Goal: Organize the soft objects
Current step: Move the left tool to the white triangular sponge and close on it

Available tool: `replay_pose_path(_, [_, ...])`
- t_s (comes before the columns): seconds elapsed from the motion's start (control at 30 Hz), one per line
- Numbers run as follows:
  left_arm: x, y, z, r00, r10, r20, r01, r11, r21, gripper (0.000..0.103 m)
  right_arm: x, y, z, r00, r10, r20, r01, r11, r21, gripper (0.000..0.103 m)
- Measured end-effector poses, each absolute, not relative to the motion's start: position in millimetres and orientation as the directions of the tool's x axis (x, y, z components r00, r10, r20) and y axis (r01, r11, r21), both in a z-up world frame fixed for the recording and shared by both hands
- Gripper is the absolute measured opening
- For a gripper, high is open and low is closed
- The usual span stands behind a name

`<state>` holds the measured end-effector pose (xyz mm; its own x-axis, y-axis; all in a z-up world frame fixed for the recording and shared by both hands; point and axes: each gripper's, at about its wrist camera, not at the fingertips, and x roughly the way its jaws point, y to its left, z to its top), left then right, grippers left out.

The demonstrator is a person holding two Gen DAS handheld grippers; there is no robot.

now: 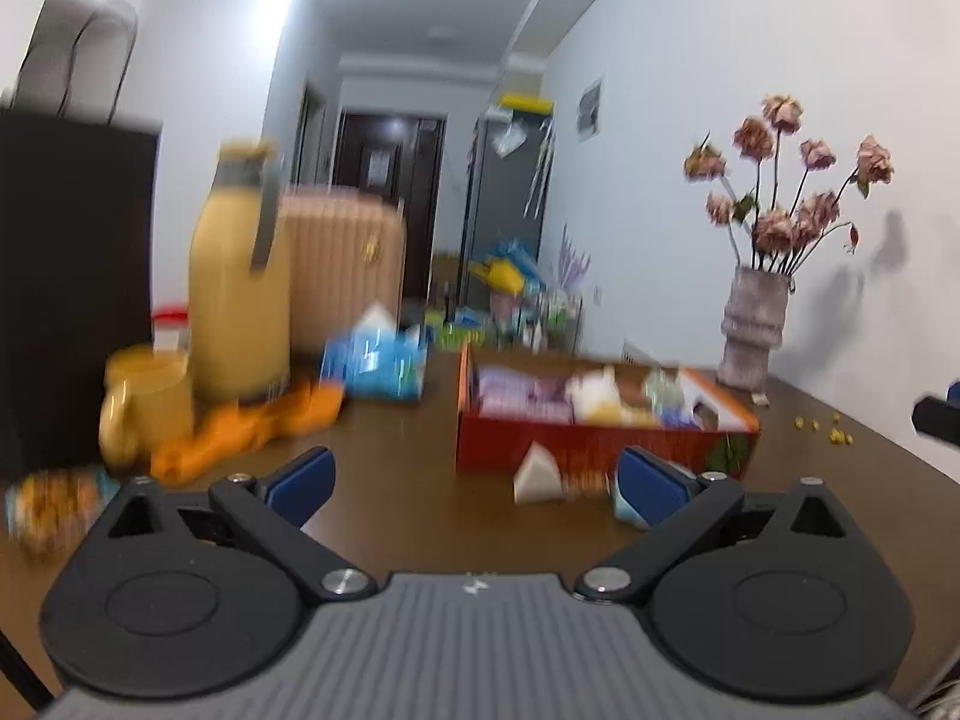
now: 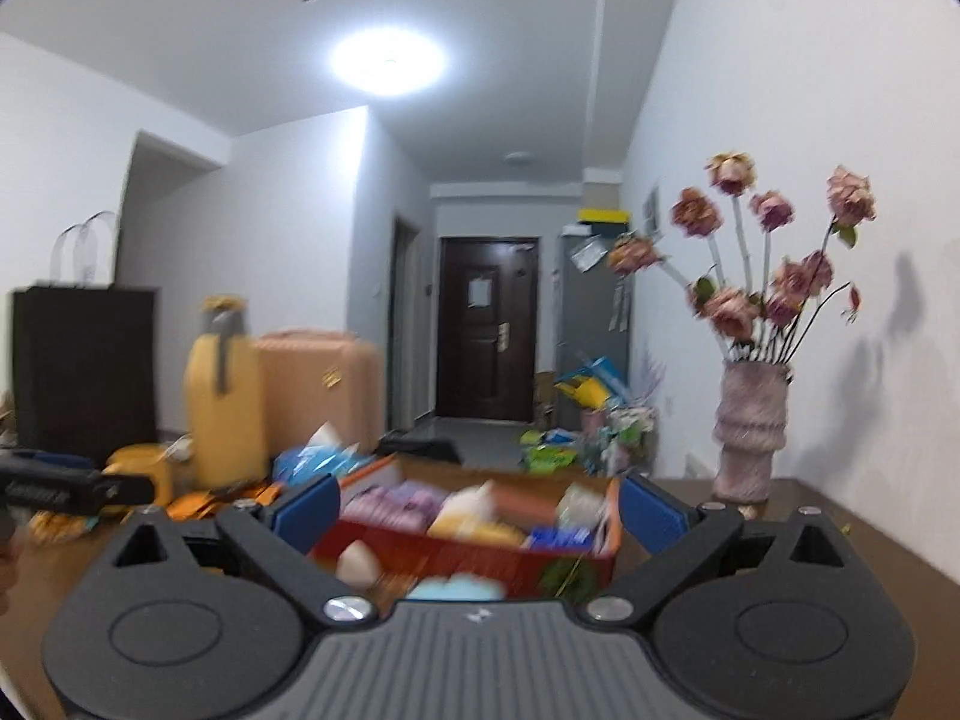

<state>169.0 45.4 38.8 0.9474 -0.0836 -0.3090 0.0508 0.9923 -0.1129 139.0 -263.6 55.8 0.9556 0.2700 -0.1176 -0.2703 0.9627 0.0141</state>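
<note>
Both tools stand wide apart, empty: left tool (image 1: pixel 477 483), right tool (image 2: pixel 477 507). White sponge (image 1: pixel 536 476) lies on counter (image 1: pixel 390 450), just before red box (image 1: pixel 600 450). Advise centring pads squarely, closing gently.

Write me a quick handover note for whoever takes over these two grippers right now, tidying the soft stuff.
Left gripper: open, holding nothing.
Right gripper: open, holding nothing.
Red box sits mid-table and already holds several soft packs.
Outside it: a white wedge-shaped piece and a light blue item on the table right in front of the box, an orange cloth by the yellow mug, and a blue pack behind.
Left to do: probably the two pieces in front of the box first.
</note>
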Motion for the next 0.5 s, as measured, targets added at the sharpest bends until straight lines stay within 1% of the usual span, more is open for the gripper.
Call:
replay_pose_path(0.07, [167,48,28,0.932,-0.077,-0.354,0.044,0.994,-0.101,0.103,132,-262,41,0.933,0.317,-0.172,-0.311,0.948,0.061,0.100])
replay_pose_path(0.13, [172,49,23,0.924,-0.070,-0.376,0.035,0.995,-0.097,0.103,136,-260,35,0.914,0.344,-0.216,-0.336,0.939,0.071,0.099])
replay_pose_path(0.23, [186,46,23,0.920,-0.087,-0.382,0.051,0.993,-0.104,0.103,152,-254,33,0.924,0.301,-0.235,-0.300,0.953,0.042,0.099])
replay_pose_path(0.33, [201,39,21,0.917,-0.096,-0.388,0.062,0.993,-0.098,0.103,175,-252,28,0.920,0.283,-0.270,-0.279,0.959,0.054,0.098])
replay_pose_path(0.37, [208,38,20,0.912,-0.100,-0.399,0.064,0.993,-0.101,0.103,186,-251,25,0.915,0.277,-0.292,-0.271,0.961,0.063,0.098])
replay_pose_path(0.5, [237,29,11,0.889,-0.117,-0.443,0.081,0.992,-0.101,0.102,238,-250,11,0.886,0.252,-0.390,-0.242,0.967,0.075,0.090])
